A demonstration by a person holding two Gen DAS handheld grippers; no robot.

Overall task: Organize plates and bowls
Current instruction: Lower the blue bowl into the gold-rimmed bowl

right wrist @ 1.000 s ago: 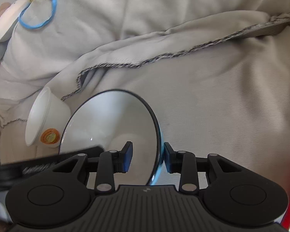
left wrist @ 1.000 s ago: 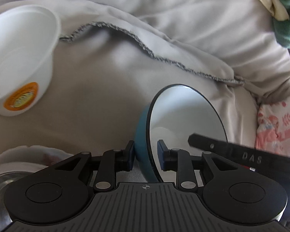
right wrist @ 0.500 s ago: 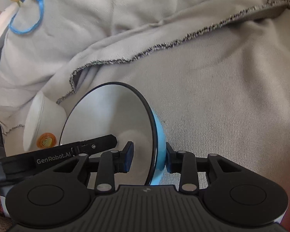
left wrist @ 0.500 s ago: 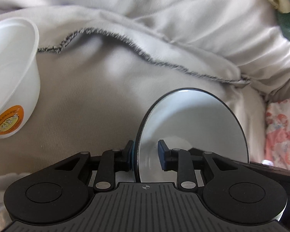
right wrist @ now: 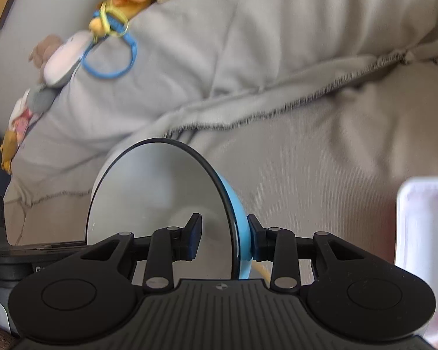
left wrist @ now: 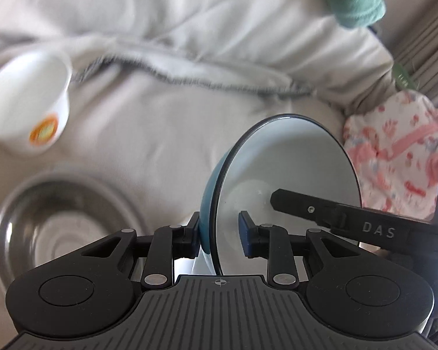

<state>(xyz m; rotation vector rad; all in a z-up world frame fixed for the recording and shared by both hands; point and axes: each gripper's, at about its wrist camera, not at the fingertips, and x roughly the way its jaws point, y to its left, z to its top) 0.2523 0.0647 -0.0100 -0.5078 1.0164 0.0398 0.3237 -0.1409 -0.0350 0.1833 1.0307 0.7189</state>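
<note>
Two grippers share one blue bowl above the sofa

The left gripper (left wrist: 219, 233) and right gripper (right wrist: 223, 237) each pinch opposite rim edges of the blue bowl (left wrist: 286, 169), probably to keep it steady; a steel bowl (left wrist: 58, 221) sits near left, a white cup (left wrist: 29, 108) farther left.

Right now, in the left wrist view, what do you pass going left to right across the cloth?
White plastic cup with orange sticker → shiny steel bowl → blue bowl with white inside in the left gripper → pink floral cloth.
</note>
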